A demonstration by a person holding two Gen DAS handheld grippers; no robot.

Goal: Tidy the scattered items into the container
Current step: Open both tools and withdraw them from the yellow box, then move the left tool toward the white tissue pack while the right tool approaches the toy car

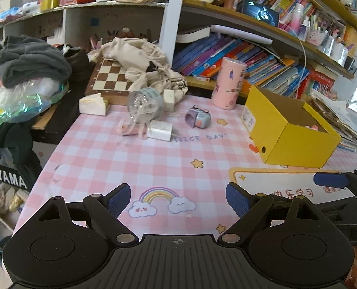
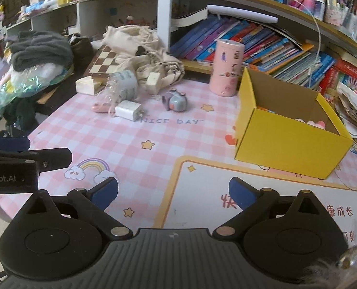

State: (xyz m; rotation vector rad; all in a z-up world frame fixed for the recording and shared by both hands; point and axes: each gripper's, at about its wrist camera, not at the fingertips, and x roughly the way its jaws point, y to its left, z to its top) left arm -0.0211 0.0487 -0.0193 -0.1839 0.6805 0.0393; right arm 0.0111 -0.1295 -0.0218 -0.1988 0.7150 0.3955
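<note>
Task partly done: yellow box (image 2: 291,130) at counter's right edge already holds a pink item, mostly hidden. Still out near back edge: white charger (image 2: 128,110), grey toy (image 2: 175,101), pink tube (image 2: 101,107). Left tongs (image 1: 178,201) & right tongs (image 2: 173,192) both released, empty, at front edge, well apart from items.

Ahead of our grippers we see a pink-and-white checked tablecloth (image 1: 101,154), a yellow box (image 1: 296,144), a brown-and-cream chessboard (image 1: 108,74).
</note>
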